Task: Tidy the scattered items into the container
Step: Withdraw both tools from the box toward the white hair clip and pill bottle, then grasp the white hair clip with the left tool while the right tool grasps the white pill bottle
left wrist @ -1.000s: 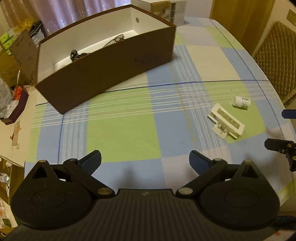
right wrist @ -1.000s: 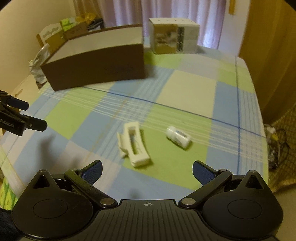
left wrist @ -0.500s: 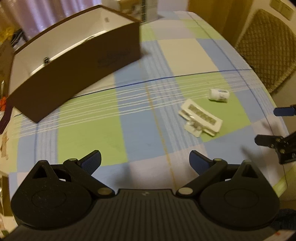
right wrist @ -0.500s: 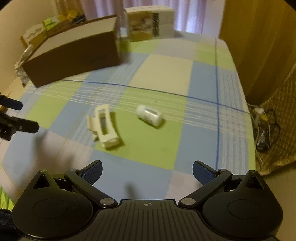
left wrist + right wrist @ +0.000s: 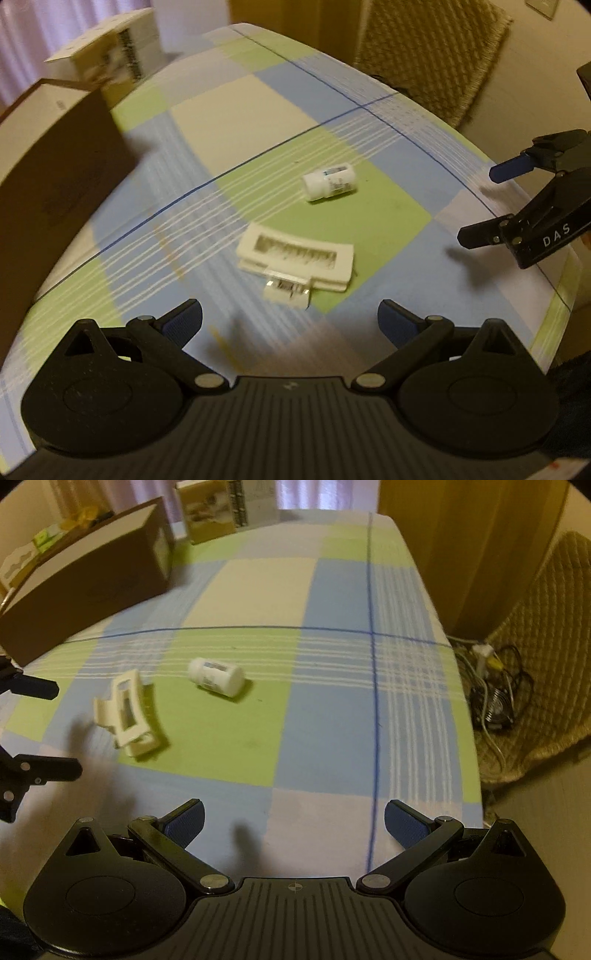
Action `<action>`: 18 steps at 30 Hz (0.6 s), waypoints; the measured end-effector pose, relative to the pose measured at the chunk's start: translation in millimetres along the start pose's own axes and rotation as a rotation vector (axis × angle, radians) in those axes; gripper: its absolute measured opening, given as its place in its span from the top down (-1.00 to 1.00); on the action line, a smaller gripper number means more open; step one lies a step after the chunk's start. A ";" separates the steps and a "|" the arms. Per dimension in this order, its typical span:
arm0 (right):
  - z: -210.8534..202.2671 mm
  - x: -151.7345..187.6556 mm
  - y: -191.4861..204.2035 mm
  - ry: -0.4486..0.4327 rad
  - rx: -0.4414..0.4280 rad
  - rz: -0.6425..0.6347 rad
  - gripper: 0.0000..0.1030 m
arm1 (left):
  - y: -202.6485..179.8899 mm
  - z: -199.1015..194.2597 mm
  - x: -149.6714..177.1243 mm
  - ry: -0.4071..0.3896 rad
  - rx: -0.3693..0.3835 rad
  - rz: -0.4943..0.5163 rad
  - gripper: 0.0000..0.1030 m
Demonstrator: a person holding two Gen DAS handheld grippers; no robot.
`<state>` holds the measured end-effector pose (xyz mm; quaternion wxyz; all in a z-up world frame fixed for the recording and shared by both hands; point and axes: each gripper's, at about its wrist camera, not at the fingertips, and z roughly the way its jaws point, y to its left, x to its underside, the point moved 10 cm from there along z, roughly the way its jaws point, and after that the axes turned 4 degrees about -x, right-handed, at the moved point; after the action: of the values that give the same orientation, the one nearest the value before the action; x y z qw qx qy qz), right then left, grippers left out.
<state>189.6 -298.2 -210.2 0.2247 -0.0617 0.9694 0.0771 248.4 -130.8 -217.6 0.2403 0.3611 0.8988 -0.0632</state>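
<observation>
The brown box (image 5: pixel 55 177) stands far off to the left of both tongs, up the table from them, its long side wall facing the left view; what lies inside it cannot be seen. Behind its far end stands a printed carton (image 5: pixel 225 509).

The left tongs (image 5: pixel 290 319) hang above the checked cloth (image 5: pixel 236 122) with fingers spread wide and nothing between them. Just ahead of them, a little past the fingertips, lies the white clip (image 5: pixel 295 256), flat on the cloth across a blue and a green square. Seen from the right tongs (image 5: pixel 293 821), the clip (image 5: pixel 127 710) lies ahead and to the left, near the tips of the left tongs (image 5: pixel 48 727) that reach in from that edge.

The white bottle (image 5: pixel 330 181) lies on its side on a green square, beyond the clip and apart from it. From the right tongs the bottle (image 5: pixel 216 677) is ahead and slightly left. The right tongs are also spread wide and empty, above the near blue and pale squares. In the left view they (image 5: pixel 484 203) enter from the right edge, open, to the right of bottle and clip.

Right of the table is a quilted chair (image 5: pixel 546 635) with tangled cables (image 5: pixel 495 686) at its foot.
</observation>
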 end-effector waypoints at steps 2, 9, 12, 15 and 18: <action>1.2 2.0 -8.0 0.005 0.012 0.015 -0.96 | -1.3 7.7 -4.6 -0.007 0.030 0.014 -0.94; 3.3 7.3 -31.8 0.022 0.041 0.085 -0.96 | -2.5 26.8 -22.8 -0.038 0.104 0.074 -0.94; 2.7 8.3 -35.3 0.024 0.044 0.106 -0.96 | -5.4 38.1 -28.3 -0.033 0.134 0.102 -0.94; 2.5 8.1 -35.4 0.024 0.046 0.112 -0.96 | -6.2 48.4 -31.0 -0.022 0.138 0.126 -0.86; 2.5 4.7 -33.7 0.011 0.039 0.117 -0.96 | -5.0 50.4 -31.3 -0.031 0.134 0.146 -0.65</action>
<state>191.6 -331.2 -218.6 0.2159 -0.0011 0.9739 0.0708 284.0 -168.3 -247.2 0.2333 0.4400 0.8601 -0.1109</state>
